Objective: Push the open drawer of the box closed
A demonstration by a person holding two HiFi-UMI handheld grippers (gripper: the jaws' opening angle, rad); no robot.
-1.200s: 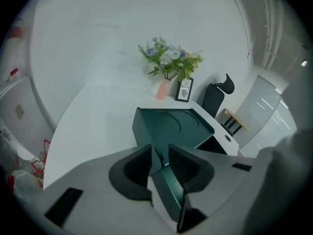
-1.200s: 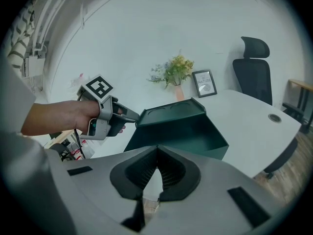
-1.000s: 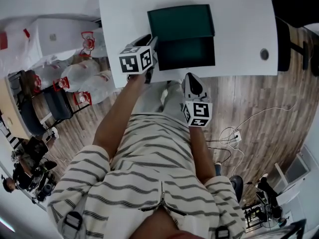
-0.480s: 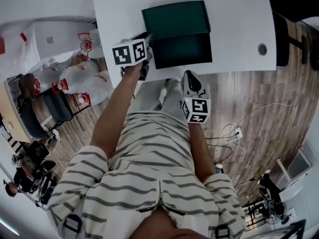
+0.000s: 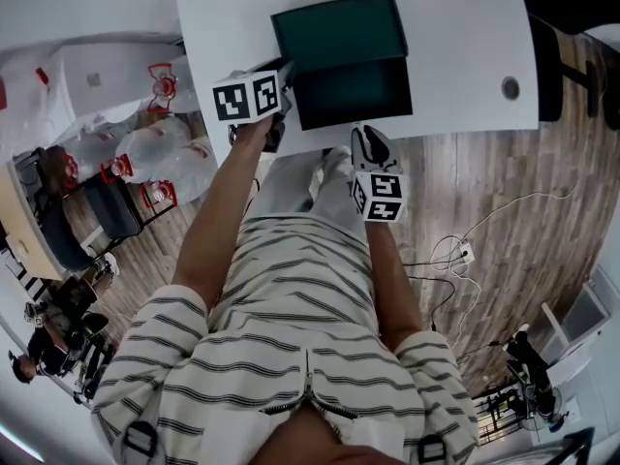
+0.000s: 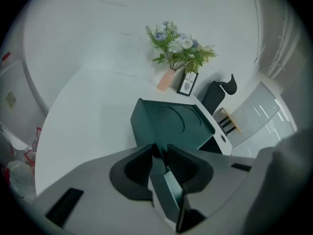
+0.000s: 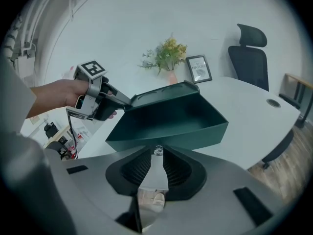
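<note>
At the near edge of the white table (image 5: 465,37) sits the dark green box (image 5: 334,29). Its drawer (image 5: 354,93) is pulled out towards the person and not yet pushed home. The left gripper (image 6: 161,153) has the drawer's left wall between its jaws. They have just eased slightly wider, but the pads still look pressed on it. The right gripper (image 7: 156,155) hangs just off the table edge facing the drawer front. Its jaws have just been opening and nothing is between them, so I'd say the push hasn't begun. Beyond the box the tabletop is bare up to the flowers (image 6: 178,48) and a small frame (image 6: 187,82), so an unsteadied box could slide.
</note>
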